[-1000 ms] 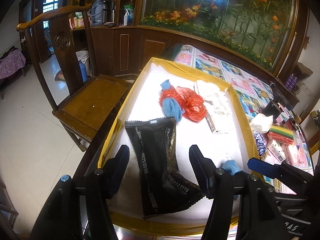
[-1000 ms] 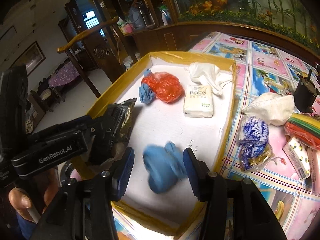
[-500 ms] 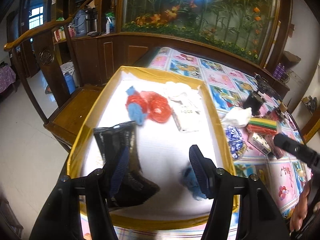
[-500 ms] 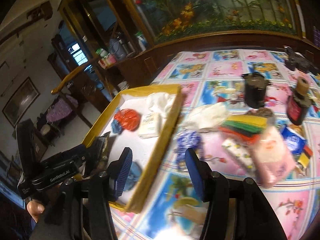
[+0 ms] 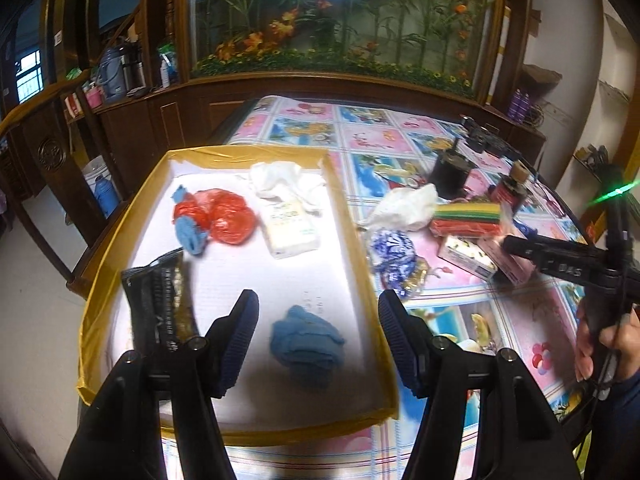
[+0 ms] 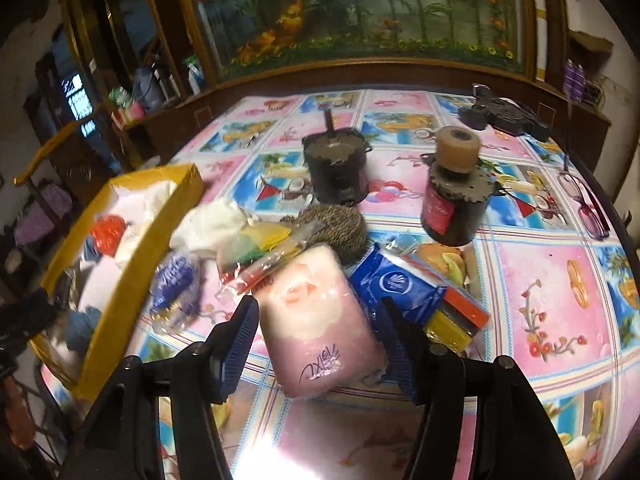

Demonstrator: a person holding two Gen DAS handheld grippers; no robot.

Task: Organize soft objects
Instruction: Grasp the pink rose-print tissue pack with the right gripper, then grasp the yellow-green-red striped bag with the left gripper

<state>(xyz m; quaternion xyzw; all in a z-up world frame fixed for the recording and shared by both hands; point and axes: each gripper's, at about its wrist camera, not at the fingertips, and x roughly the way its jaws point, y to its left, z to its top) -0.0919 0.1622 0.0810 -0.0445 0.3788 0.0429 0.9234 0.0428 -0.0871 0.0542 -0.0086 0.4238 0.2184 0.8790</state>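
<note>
**Coach:** Over the pink tissue pack [image 6: 320,320] is where your right gripper [image 6: 316,338] hangs now, jaws spread, just opened wider, the pack framed between them but no pad pressing on it. Come down square, so that both pads meet its long sides.

**Operator:** It lies tilted on the flowered tablecloth [image 6: 540,280], half over the blue wipes packet [image 6: 400,284].

**Coach:** Then roll your wrist to match the tilt before you close. Otherwise I expect one pad will catch the blue packet too. Squeeze gently; a soft pack will likely bulge and slip if you pinch only a corner.

**Operator:** And my left?

**Coach:** Your left gripper [image 5: 316,334] hovers released above the yellow-rimmed tray [image 5: 344,216], holding nothing. The blue cloth ball [image 5: 306,340] lies on the tray floor below the gap between the jaws. Keep that side clear of the right's path.

**Operator:** Where should the pack go?

**Coach:** Probably the bare white patch between the black snack bag [image 5: 160,300] and the white tissue pack [image 5: 292,228].
</note>
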